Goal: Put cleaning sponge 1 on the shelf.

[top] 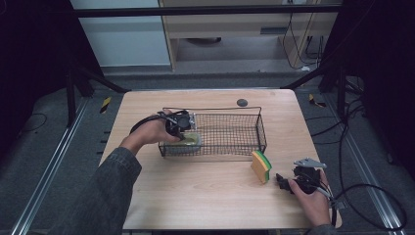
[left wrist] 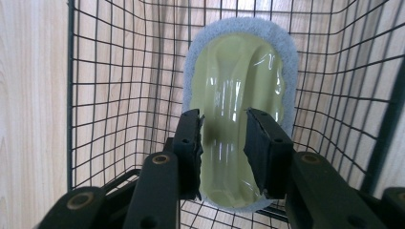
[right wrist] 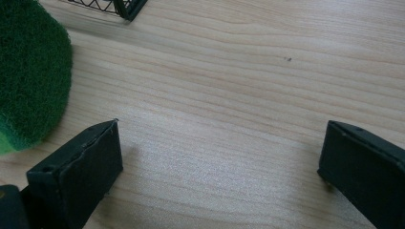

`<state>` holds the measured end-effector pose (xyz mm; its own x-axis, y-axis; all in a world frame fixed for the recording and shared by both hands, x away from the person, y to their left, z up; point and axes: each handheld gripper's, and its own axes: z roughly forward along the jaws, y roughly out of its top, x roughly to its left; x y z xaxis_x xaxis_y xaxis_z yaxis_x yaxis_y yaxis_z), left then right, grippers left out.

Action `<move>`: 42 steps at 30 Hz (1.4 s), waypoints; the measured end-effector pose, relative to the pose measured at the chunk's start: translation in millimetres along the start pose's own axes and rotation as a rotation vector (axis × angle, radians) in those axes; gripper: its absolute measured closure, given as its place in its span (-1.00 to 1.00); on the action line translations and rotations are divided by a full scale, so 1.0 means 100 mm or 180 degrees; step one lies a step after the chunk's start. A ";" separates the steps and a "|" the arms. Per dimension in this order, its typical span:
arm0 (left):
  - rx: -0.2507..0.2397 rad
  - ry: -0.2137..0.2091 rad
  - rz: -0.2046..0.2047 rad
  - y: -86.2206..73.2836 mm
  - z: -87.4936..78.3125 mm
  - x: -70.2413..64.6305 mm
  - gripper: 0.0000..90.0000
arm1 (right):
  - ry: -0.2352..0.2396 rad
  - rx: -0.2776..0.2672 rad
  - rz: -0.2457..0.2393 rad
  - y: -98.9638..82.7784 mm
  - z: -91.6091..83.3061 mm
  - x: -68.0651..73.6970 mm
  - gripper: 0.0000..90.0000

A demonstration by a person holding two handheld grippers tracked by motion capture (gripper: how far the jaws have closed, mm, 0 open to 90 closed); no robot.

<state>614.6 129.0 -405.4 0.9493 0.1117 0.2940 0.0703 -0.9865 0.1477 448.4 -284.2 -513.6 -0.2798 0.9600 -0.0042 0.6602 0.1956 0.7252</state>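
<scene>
A black wire basket stands mid-table. In its left end lies a scrubbing pad with a glossy pale-green handle on a grey-blue felt base. My left gripper reaches down into the basket. In the left gripper view its jaws stand on either side of the handle's ridge, with the pads against it. A yellow sponge with a green scouring face stands on edge right of the basket. My right gripper rests low beside that sponge, its jaws wide open over bare wood.
The basket's right half holds nothing. A small dark round thing lies at the far edge of the wooden table. Cables trail on the floor to the right. A basket corner shows at the top of the right gripper view.
</scene>
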 end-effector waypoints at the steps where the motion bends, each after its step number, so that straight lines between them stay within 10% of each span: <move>1: -0.0025 0.0011 0.0012 0.00 -0.02 0.00 0.46 | -0.0002 0.0004 0.0009 0.00 0.00 0.00 -0.98; 23: -0.0466 0.0253 -0.0331 -0.08 -0.44 -0.03 0.07 | 0.0013 -0.0001 0.0016 0.00 0.00 0.00 -0.98; 29: -0.0512 0.0422 -0.0622 -0.08 -0.52 -0.08 -0.60 | 0.0008 0.0000 0.0017 0.00 0.00 0.00 -0.98; 42: -0.0773 0.0447 -0.1229 -0.22 -0.65 -0.38 -0.91 | 0.0008 -0.0001 0.0013 0.00 0.00 0.00 -0.98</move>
<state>556.8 153.8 -358.6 0.8161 0.4961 0.2965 0.3202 -0.8152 0.4826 448.3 -284.1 -513.4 -0.2789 0.9603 0.0005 0.6612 0.1916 0.7254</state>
